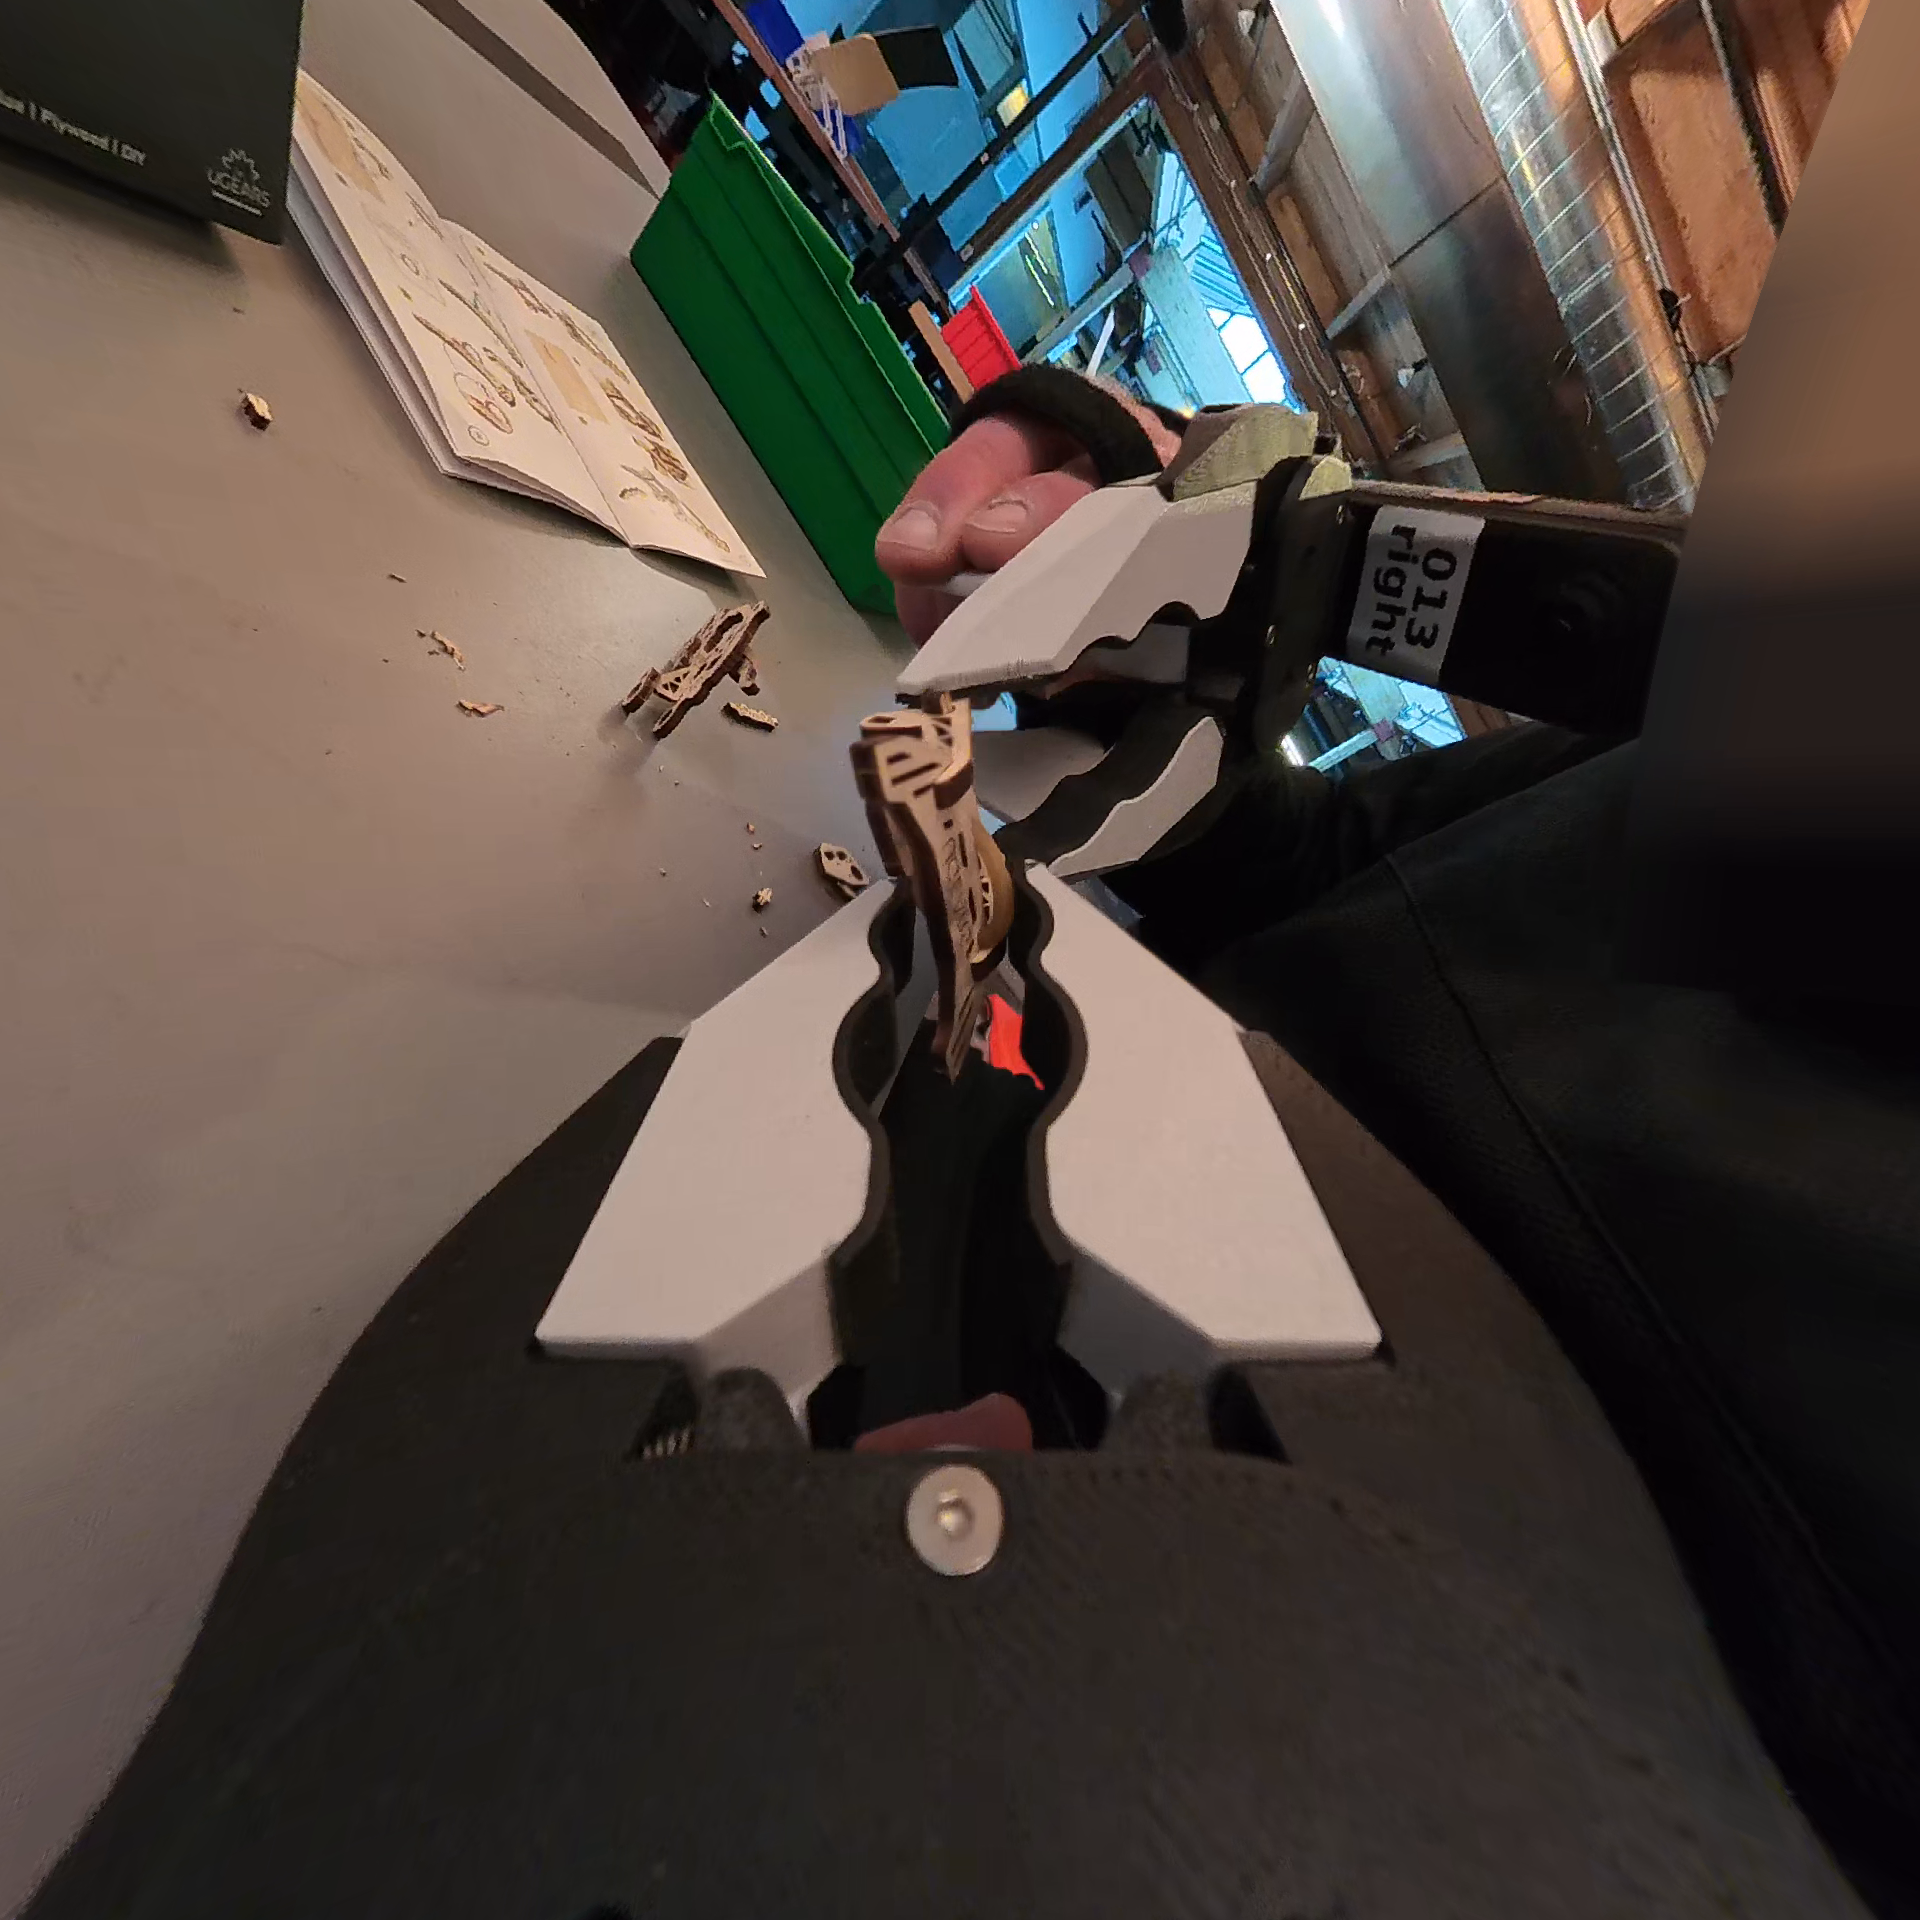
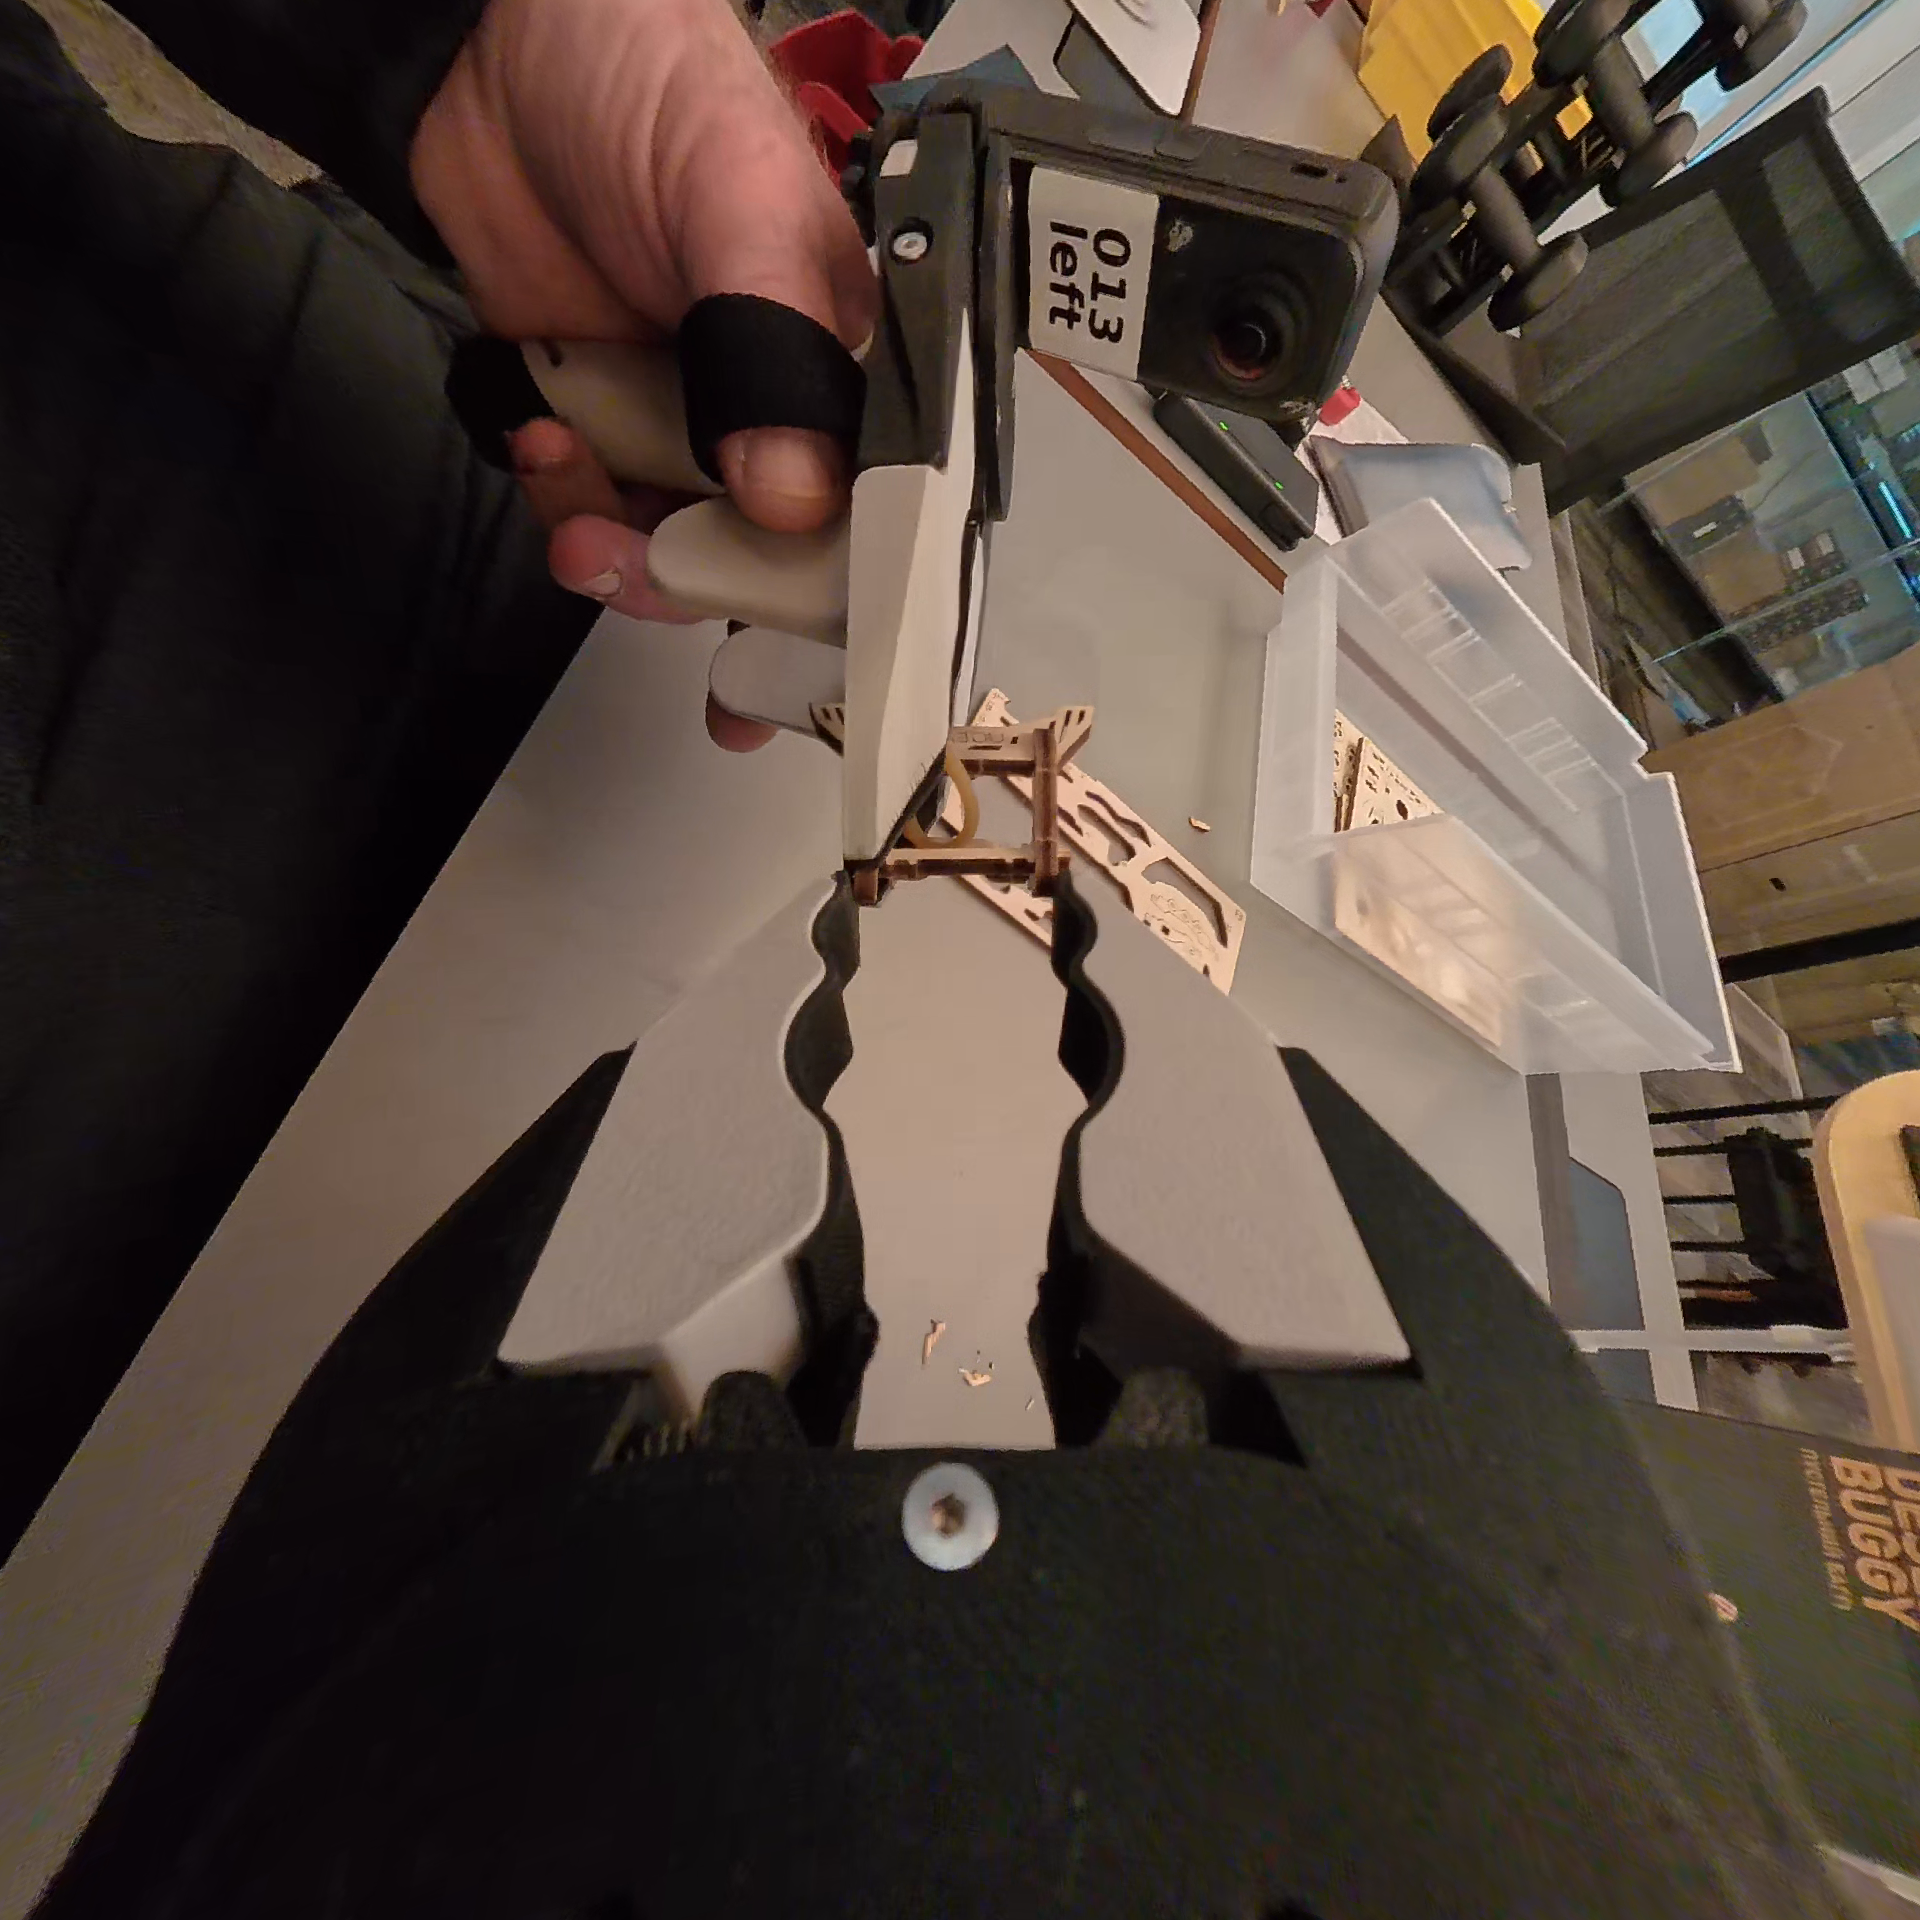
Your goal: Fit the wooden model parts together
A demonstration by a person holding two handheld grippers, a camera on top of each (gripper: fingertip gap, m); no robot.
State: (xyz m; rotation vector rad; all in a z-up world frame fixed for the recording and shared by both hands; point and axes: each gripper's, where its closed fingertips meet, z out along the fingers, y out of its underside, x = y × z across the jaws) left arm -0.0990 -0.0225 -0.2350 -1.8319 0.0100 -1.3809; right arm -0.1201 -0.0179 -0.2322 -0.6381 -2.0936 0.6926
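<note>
Left gripper (image 1: pixel 961 914): jaws clamped on the wooden model assembly (image 1: pixel 940 831), which sticks out past their tips. Right gripper (image 2: pixel 956 883): jaws partly apart, tips touching either side of that assembly above the bench (image 2: pixel 520 987). A flat wooden sheet (image 2: pixel 1132 873) lies just beyond.

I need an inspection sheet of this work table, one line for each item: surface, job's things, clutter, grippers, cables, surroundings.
Surface: grey table, wood crumbs scattered.
Job's things: wooden frame in the air between both grippers; flat wooden sheet on the table beyond it; small built part on the table; open booklet.
Clutter: dark box, clear plastic tray, green bin.
Grippers: left gripper jaws shut on the frame; right gripper jaws around its other end, about frame-wide, contact unclear.
Cables: nothing seen.
Surroundings: shelving, metal duct, dumbbell rack.
</note>
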